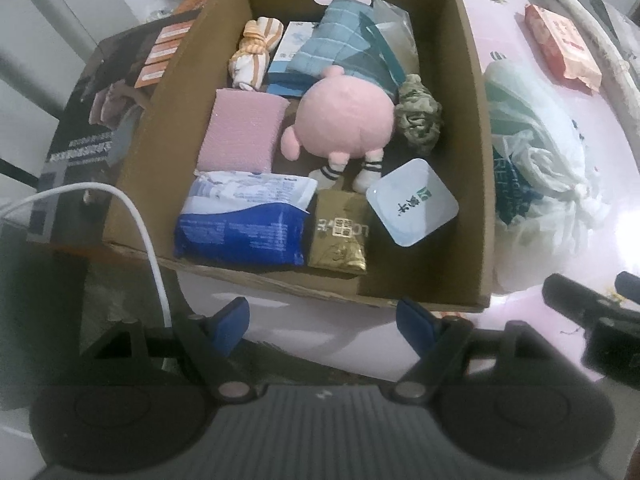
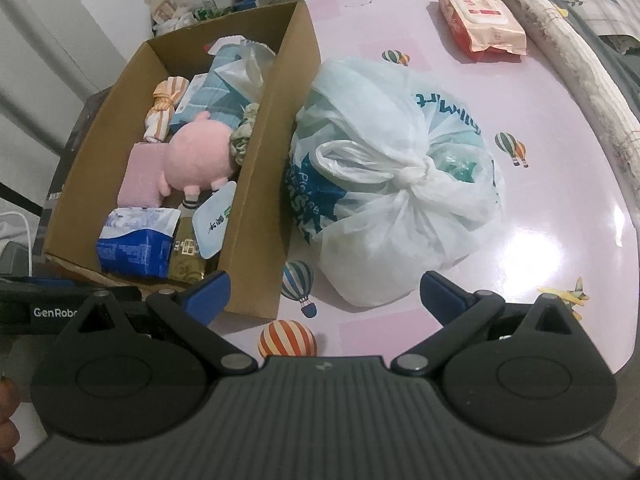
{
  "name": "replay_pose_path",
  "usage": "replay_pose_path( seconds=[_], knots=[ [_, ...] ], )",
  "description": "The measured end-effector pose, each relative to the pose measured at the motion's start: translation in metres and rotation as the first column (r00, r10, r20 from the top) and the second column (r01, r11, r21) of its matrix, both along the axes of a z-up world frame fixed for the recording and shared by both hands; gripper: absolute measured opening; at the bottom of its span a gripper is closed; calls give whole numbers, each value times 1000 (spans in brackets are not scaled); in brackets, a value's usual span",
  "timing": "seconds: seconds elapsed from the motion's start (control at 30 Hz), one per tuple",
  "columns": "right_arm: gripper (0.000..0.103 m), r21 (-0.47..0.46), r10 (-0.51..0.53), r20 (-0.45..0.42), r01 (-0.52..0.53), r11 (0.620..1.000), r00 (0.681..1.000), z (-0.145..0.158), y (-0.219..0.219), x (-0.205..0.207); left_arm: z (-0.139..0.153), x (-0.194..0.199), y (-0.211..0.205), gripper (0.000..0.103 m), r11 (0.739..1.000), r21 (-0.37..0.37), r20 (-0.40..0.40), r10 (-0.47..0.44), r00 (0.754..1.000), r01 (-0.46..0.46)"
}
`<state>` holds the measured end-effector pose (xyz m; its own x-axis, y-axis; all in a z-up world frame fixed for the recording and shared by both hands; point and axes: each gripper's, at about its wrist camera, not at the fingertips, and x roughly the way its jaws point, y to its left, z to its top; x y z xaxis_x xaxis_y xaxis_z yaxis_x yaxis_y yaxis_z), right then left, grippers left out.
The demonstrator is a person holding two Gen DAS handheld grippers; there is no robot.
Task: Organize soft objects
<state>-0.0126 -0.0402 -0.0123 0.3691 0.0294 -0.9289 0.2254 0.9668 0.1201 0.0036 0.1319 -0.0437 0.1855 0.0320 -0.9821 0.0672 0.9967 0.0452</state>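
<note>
pink table (image 2: 500,216) bearing cardboard box (image 2: 272,184), knotted plastic bag (image 2: 400,200), wipes pack (image 2: 480,20)

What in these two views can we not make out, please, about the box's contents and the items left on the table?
- Tied plastic bag: contents hidden by its translucent plastic, right wrist view.
- Blue checked cloth: what lies under it is covered, left wrist view.
- Gold packet: print too blurred to read.
- Red wipes pack: label too small.
- Cardboard box: its near wall hides the floor behind it, right wrist view.

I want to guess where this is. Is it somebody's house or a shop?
Most likely somebody's house. A pink table with hot-air balloon pictures holds a cardboard box of soft things, like a pink plush toy, plus a knotted plastic shopping bag and a pack of wet wipes.
</note>
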Motion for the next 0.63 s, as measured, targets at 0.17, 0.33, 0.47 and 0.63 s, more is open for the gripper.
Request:
replay_pose_path(
  seconds=[0.17,0.33,0.47,0.63],
  knots=[
    [101,-2,6,1,-6,1000,1000,0,0,1,-2,0,1,82,1000,-12,-7,6,1000,-6],
    [101,-1,9,-4,-9,1000,1000,-2,-1,2,-2,1,2,82,1000,-15,-9,9,1000,-9],
    [101,-1,17,-6,-17,1000,1000,-3,1,3,-3,1,2,82,1000,-14,-6,13,1000,-13],
    [101,-7,24,-4,-24,1000,1000,-3,2,3,-3,1,4,82,1000,-15,-7,20,1000,-20]
  ],
)
